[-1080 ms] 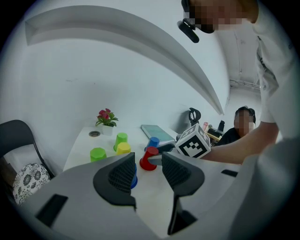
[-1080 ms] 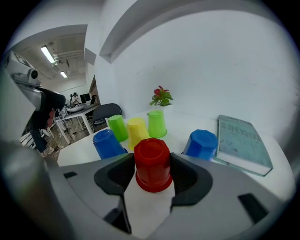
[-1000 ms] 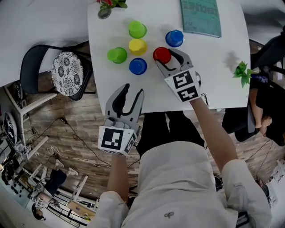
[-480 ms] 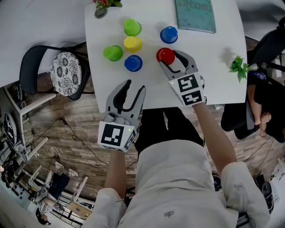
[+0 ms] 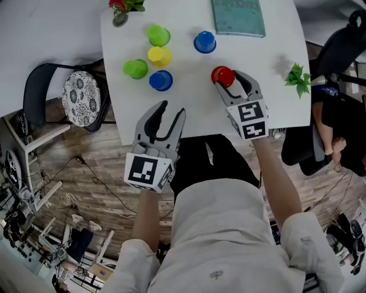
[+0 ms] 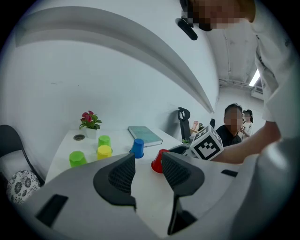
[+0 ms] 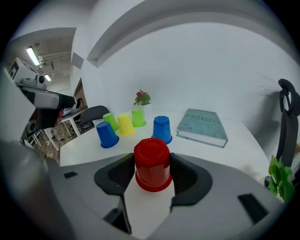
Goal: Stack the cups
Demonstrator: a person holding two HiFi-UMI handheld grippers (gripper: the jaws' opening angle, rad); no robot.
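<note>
Head view: the red cup (image 5: pixel 223 75), glossy plastic, tapered and upside down, sits between the right claw's (image 5: pixel 231 81) dark ribbed pads, which are clamped on its sides. The left claw (image 5: pixel 172 109) hangs over the white surface's (image 5: pixel 189 109) 6 o'clock edge, jaws apart and empty. A blue cup (image 5: pixel 204 42) stands at the red cup's 11 o'clock. A yellow cup (image 5: pixel 159 56), two green cups (image 5: pixel 135 68) and a second blue cup (image 5: pixel 160 80) cluster at its 9 o'clock. The teal book's (image 5: pixel 238 16) print is unreadable. Black-and-white square markers cover each claw's cube. Both forearms reach forward.
</note>
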